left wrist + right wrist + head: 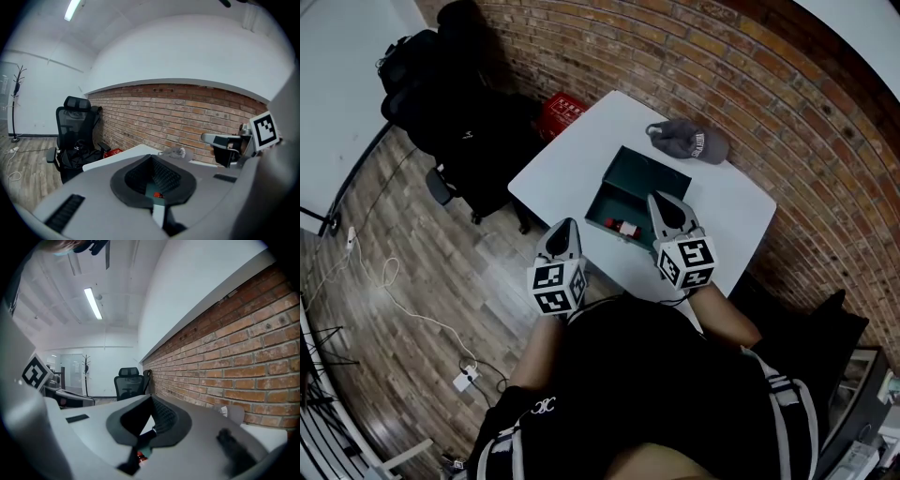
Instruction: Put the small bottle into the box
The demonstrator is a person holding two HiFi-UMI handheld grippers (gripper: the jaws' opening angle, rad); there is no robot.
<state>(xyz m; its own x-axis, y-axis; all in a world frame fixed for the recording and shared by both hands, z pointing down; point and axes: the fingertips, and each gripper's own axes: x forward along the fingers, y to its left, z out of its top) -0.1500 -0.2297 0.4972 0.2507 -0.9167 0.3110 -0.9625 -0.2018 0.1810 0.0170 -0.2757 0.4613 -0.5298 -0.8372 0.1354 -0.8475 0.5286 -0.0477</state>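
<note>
An open dark green box [649, 177] stands in the middle of the white table [600, 141]. The small bottle [624, 227], red and white, lies inside the box near its front wall. My left gripper [566, 226] hovers at the table's near edge, left of the box, shut and holding nothing. My right gripper [660, 200] is shut too and empty, its tips over the box's right front corner. Through the left gripper's [151, 159] jaws a bit of the red bottle [158, 194] shows. The right gripper [151, 398] view shows the bottle [139, 455] below its jaws.
A grey cap [689, 142] lies on the table behind the box. A black office chair [459, 122] and a red crate [561, 112] stand on the wooden floor to the left. A brick wall [750, 84] runs behind the table. A cable [389, 281] trails on the floor.
</note>
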